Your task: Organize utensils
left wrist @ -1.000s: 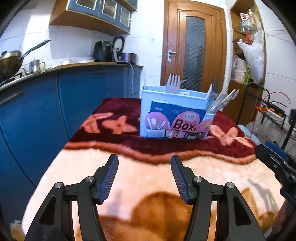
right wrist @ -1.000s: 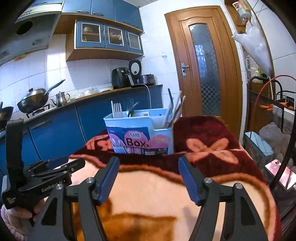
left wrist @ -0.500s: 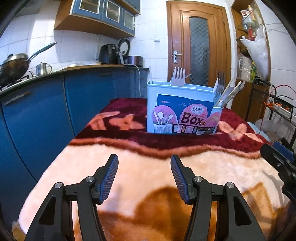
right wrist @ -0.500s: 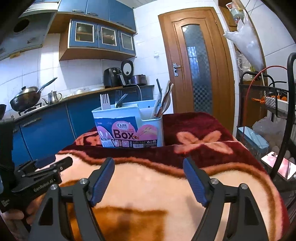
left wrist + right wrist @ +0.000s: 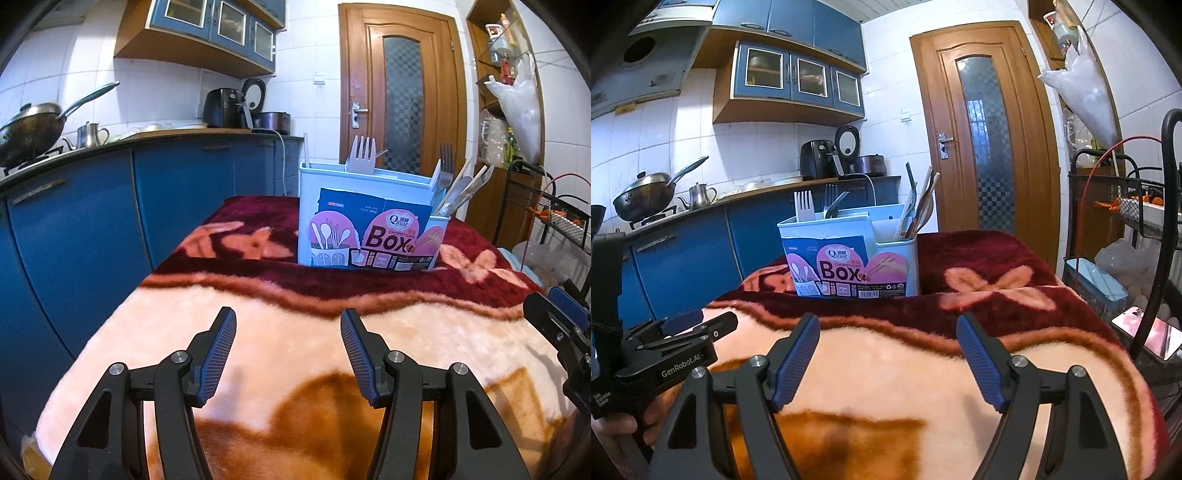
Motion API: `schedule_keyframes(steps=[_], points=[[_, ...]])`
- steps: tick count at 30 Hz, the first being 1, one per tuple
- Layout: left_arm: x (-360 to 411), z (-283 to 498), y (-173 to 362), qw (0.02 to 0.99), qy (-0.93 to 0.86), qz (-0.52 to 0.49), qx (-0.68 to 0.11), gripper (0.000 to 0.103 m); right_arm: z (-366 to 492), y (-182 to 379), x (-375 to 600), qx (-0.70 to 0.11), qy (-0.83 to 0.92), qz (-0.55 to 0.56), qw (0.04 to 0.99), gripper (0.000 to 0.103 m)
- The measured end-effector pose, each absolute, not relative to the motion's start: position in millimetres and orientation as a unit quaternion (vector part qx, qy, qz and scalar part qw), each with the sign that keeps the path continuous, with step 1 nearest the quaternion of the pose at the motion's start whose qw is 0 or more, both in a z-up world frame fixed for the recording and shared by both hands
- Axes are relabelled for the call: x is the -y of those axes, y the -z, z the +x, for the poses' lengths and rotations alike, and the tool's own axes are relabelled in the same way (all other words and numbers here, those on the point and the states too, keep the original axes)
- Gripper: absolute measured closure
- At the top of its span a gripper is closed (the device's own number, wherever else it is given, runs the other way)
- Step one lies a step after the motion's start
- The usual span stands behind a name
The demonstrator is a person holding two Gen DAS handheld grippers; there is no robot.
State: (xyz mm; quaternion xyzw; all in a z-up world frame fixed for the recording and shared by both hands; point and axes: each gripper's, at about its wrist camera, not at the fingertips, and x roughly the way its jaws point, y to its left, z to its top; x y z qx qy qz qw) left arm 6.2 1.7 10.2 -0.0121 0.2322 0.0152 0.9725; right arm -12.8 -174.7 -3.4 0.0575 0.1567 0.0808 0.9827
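Both the left gripper (image 5: 288, 350) and the right gripper (image 5: 888, 360) hang released and empty over the plush blanket (image 5: 295, 332), well short of the utensil box (image 5: 369, 229). Best, I judge, to approach level and pick one handle at a time. The pale-blue "Chopsticks Box" stands upright on the blanket's maroon border; a white fork (image 5: 362, 153) and chopsticks (image 5: 925, 203) stick up from separate compartments.

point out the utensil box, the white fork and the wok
utensil box (image 5: 369, 236), left wrist view, on its printed front label
white fork (image 5: 804, 206), right wrist view, on its tines
wok (image 5: 642, 197), right wrist view, on its dark bowl
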Motion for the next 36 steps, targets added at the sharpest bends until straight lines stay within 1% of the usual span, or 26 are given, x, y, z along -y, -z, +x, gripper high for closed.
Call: schedule_keyframes(steps=[36], points=[[-4.3, 7.2, -9.1, 0.972, -0.013, -0.024, -0.234, 0.043, -13.7, 3.2, 173.4, -0.153, -0.08, 0.049, 0.984, 0.024]])
